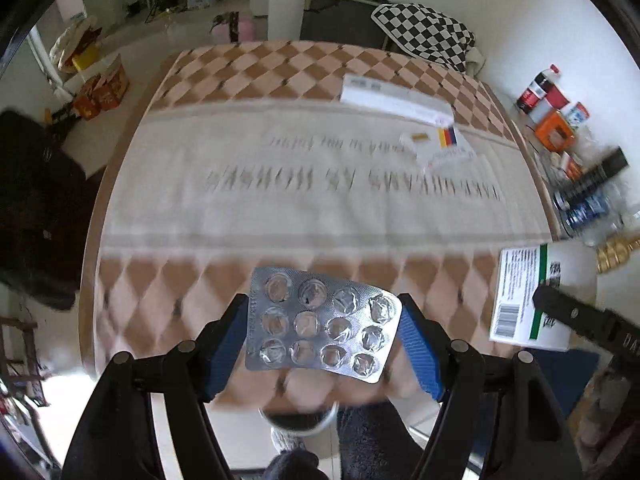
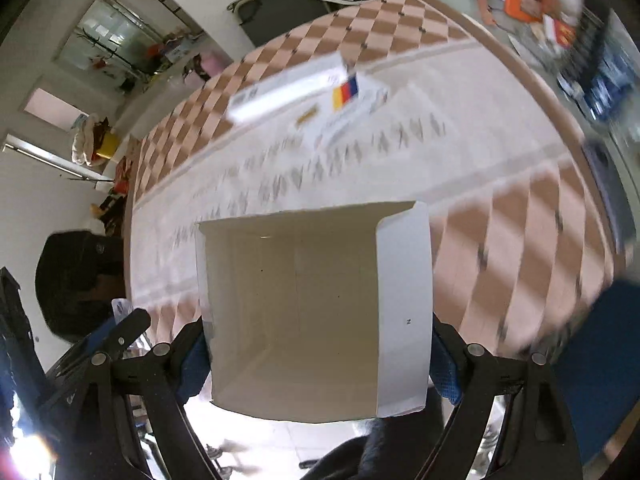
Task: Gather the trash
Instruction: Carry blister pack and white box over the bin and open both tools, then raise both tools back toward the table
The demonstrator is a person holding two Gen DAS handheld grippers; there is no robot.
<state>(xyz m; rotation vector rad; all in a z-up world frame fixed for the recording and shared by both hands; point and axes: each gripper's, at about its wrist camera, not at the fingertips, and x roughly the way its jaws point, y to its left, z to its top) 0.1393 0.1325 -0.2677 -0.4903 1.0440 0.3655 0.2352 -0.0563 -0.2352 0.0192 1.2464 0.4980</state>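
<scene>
My left gripper (image 1: 323, 334) is shut on a silver blister pack (image 1: 322, 322) with emptied pockets, held above the table's near edge. My right gripper (image 2: 318, 344) is shut on a white medicine box (image 2: 316, 308), open end facing the camera, its inside empty. The same box (image 1: 528, 296), with a green stripe and barcode, shows in the left wrist view at the right with a right fingertip (image 1: 560, 306) on it. On the far side of the table lie a long white box (image 1: 396, 98) and a small carton with a black, red and yellow flag (image 1: 446, 146); both also show in the right wrist view (image 2: 286, 90) (image 2: 352, 94).
The table wears a cloth (image 1: 320, 200) with brown diamond borders and printed text. A side surface at the right holds a cola bottle (image 1: 536, 88), an orange box (image 1: 554, 130) and cans (image 1: 584, 208). A chair with a checkered cushion (image 1: 424, 32) stands behind. A black bag (image 1: 36, 208) sits at left.
</scene>
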